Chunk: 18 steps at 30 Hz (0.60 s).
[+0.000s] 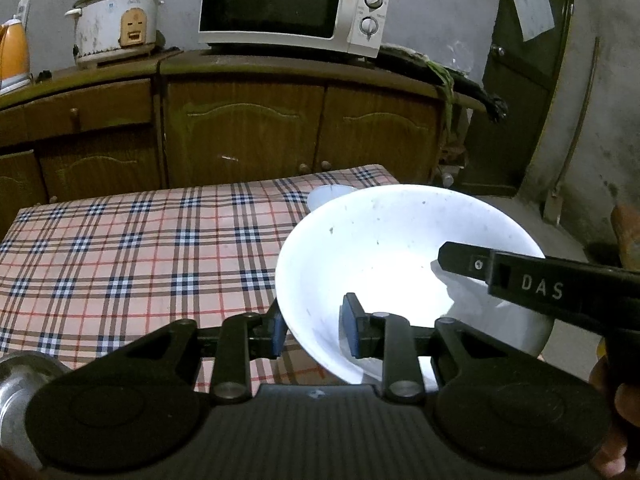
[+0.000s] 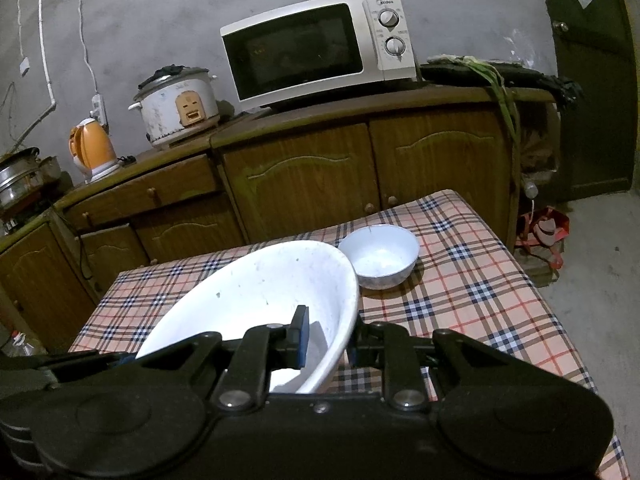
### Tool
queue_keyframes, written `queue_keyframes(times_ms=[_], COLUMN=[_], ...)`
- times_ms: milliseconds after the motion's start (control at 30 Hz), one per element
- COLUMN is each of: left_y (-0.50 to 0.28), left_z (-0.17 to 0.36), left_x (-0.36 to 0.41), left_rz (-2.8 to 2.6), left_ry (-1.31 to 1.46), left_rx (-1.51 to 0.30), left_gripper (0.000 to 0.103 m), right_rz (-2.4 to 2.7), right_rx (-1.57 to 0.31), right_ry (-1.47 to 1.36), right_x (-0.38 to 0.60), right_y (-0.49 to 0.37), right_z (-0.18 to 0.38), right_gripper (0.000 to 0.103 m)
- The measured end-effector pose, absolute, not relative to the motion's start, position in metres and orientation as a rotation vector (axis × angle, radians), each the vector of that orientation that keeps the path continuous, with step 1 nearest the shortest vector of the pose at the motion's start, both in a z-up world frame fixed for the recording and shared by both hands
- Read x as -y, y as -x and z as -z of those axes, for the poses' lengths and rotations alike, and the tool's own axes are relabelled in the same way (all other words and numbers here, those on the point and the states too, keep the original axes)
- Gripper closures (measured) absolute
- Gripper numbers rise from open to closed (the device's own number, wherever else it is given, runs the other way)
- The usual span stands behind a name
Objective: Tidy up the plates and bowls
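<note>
Checked tablecloth (image 2: 480, 280); both grippers (image 1: 316, 330) (image 2: 328, 340) clamp white bowl (image 2: 260, 292); microwave (image 2: 316, 48) perhaps "Midea".

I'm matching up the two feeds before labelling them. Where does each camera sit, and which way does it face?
Left wrist: on the left gripper, facing the cabinet; it clamps the large white bowl's rim; right gripper enters from the right.
Right wrist: on the right gripper, clamping the opposite rim.
Shared: large bowl, small bowl, checked tablecloth, microwave.

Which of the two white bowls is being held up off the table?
The large white bowl, its rim pinched by both grippers. The small white bowl sits untouched on the checked tablecloth beyond it.
</note>
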<state>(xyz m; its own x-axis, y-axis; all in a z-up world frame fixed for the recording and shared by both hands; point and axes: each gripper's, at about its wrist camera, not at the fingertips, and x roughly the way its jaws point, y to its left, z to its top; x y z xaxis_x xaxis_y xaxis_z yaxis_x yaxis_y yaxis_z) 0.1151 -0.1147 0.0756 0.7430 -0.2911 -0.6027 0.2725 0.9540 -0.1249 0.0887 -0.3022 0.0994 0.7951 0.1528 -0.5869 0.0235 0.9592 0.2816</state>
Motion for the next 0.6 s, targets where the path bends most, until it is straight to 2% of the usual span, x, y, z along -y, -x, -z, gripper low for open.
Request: queue_keyframes(times_ms=[600], left_y=[-0.109], left_z=[-0.064], left_x=[0.116], left_rz=[0.317], left_ry=[0.034], left_rx=[-0.684], left_gripper=[0.074], right_rz=[-0.062], right_rx=[-0.661], right_ry=[-0.276], right_x=[0.301], right_y=[-0.081], right_z=[-0.091], right_gripper=[0.078])
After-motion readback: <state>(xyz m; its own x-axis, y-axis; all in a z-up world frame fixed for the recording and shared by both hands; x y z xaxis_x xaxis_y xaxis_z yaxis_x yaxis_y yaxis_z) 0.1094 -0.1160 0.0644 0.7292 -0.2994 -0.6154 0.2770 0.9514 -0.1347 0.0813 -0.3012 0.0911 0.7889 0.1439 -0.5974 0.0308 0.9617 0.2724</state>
